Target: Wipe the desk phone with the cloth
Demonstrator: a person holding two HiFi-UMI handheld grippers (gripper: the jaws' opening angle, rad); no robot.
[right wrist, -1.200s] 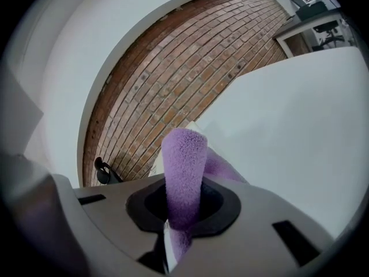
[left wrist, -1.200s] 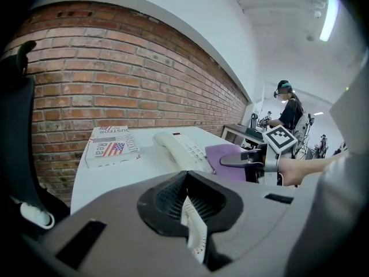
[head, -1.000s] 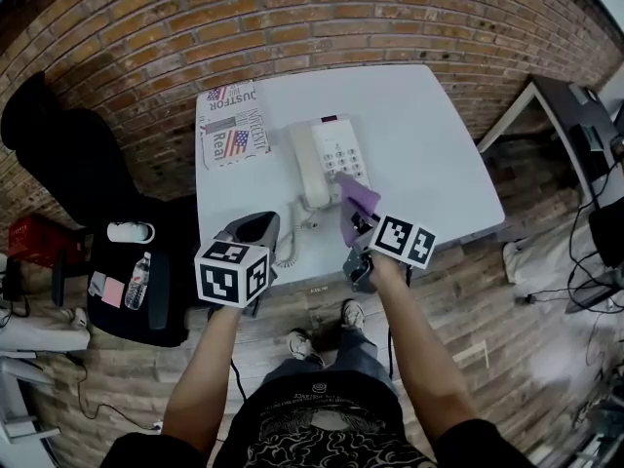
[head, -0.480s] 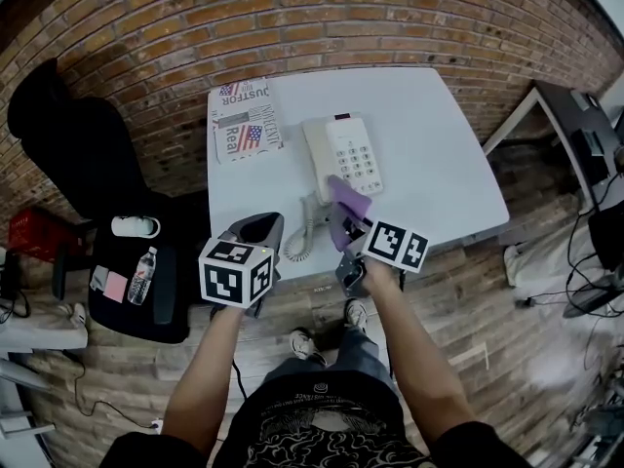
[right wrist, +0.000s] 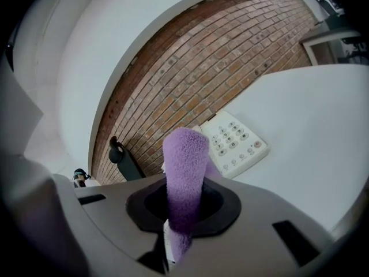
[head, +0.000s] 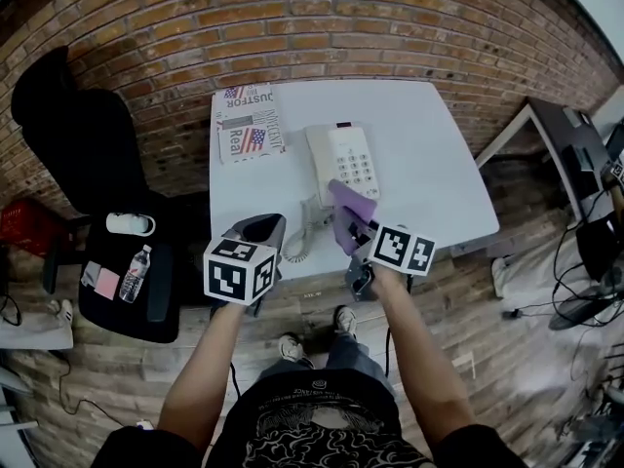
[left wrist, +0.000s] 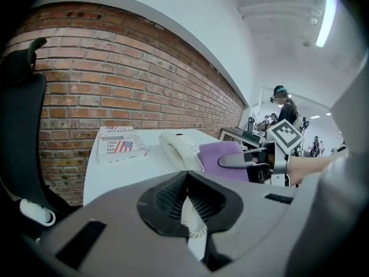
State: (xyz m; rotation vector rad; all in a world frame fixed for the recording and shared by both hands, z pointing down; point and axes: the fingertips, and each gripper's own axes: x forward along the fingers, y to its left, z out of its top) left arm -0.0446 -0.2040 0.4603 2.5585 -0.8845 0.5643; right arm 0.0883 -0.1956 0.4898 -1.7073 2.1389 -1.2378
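A cream desk phone (head: 340, 164) lies on the white table (head: 419, 154), handset at its left, coiled cord (head: 295, 242) trailing to the front edge. My right gripper (head: 358, 230) is shut on a purple cloth (head: 349, 211), held just off the phone's near end; the cloth (right wrist: 184, 172) stands up between the jaws with the keypad (right wrist: 235, 143) beyond it. My left gripper (head: 255, 230) hovers shut and empty at the table's front left, by the cord. The left gripper view shows the phone (left wrist: 180, 150), the cloth (left wrist: 222, 159) and the right gripper (left wrist: 271, 154).
A newspaper (head: 248, 127) lies at the table's back left corner. A black office chair (head: 88, 154) stands left of the table, with a dark side surface holding a water bottle (head: 135, 275) and a white cup (head: 130, 224). A brick wall runs behind; another desk (head: 575, 135) stands right.
The right gripper has drawn the purple cloth back from the keypad toward the phone's near end. The left gripper has stayed put. The head view has shifted slightly.
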